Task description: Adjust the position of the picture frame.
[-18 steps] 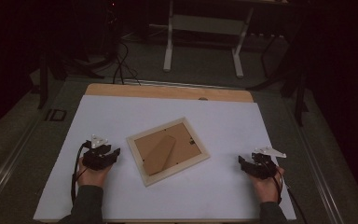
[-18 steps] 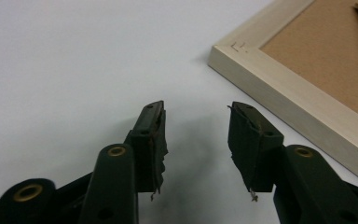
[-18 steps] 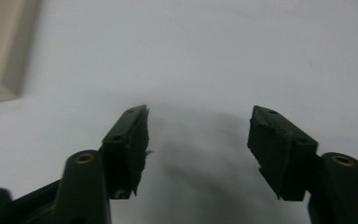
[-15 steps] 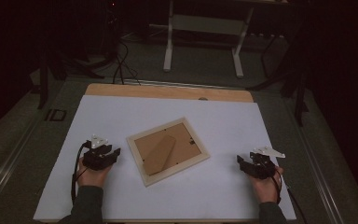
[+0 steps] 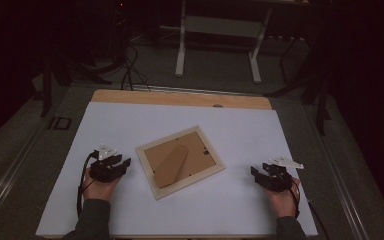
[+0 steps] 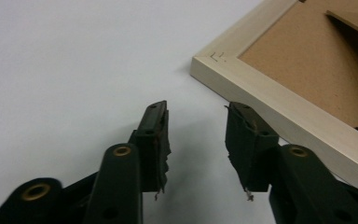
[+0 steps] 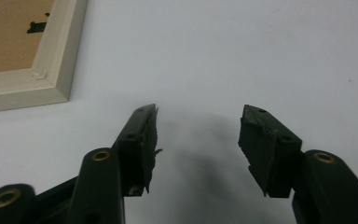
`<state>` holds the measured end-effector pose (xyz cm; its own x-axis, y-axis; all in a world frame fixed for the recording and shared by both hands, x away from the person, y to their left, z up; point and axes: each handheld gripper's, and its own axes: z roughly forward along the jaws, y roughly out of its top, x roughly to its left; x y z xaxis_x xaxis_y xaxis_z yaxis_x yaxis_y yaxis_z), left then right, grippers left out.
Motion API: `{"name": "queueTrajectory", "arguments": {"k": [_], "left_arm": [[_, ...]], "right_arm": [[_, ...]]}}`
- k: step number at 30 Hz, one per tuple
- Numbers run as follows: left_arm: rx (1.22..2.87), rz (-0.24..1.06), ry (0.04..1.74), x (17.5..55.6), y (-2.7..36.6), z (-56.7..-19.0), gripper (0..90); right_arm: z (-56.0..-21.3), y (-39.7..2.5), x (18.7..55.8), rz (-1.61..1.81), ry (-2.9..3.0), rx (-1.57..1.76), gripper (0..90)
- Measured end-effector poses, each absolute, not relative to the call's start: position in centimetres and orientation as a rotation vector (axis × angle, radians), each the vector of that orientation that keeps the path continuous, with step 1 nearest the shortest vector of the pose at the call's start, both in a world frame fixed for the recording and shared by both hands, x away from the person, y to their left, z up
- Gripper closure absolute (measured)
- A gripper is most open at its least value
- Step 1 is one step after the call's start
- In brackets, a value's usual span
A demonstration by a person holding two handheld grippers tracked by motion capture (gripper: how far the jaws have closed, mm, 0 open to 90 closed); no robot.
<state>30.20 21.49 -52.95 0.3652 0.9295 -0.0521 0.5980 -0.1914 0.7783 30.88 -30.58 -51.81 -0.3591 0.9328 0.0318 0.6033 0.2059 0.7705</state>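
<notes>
— Starting with the biggest thing: what did the table (image 5: pixel 145 116) carry?

— A white sheet covered nearly all of it, with a strip of bare wood along the far edge. One picture frame (image 5: pixel 180 161) lay near the middle, face down and turned at an angle, so its brown backing board and folded stand faced up. That placing probably suited work on the back of it.

— And the grippers?

— They sat low on either side of the frame, as if ready to come in from both flanks. The left gripper (image 5: pixel 111 167) was just beside the frame's near-left edge, not touching it. In the left gripper view its jaws stood apart with nothing between them, and the pale wooden frame (image 6: pixel 279 100) ran diagonally just past the tips of the left gripper (image 6: pixel 196 116). The right gripper (image 5: pixel 269 174) was farther off, near the sheet's right edge. Its own view showed the right gripper (image 7: pixel 198 119) with jaws spread wide over bare white, a frame corner (image 7: pixel 51 70) up to one side.

— Anything smaller?

— Dark little clips showed on the backing, likely what held it in.
</notes>
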Motion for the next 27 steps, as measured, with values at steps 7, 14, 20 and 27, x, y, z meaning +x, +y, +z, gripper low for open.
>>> {"name": "queueTrajectory", "arguments": {"k": [7,14,20,27], "left_arm": [[1.941,0.574,1.274,30.1,20.9,-52.7,71.2],[1.962,0.550,1.266,30.1,20.6,-52.8,84.0],[1.921,0.530,1.297,30.3,20.9,-52.8,90.0],[1.929,0.531,1.302,30.5,20.5,-52.9,90.0]], "right_arm": [[-51.9,-29.6,30.7,0.987,2.083,1.373,51.9],[-51.7,-28.4,30.4,1.023,2.117,1.338,57.4],[-51.8,-27.2,30.2,1.010,2.156,1.290,61.5],[-52.0,-25.8,30.0,1.000,2.199,1.244,68.4]]}}
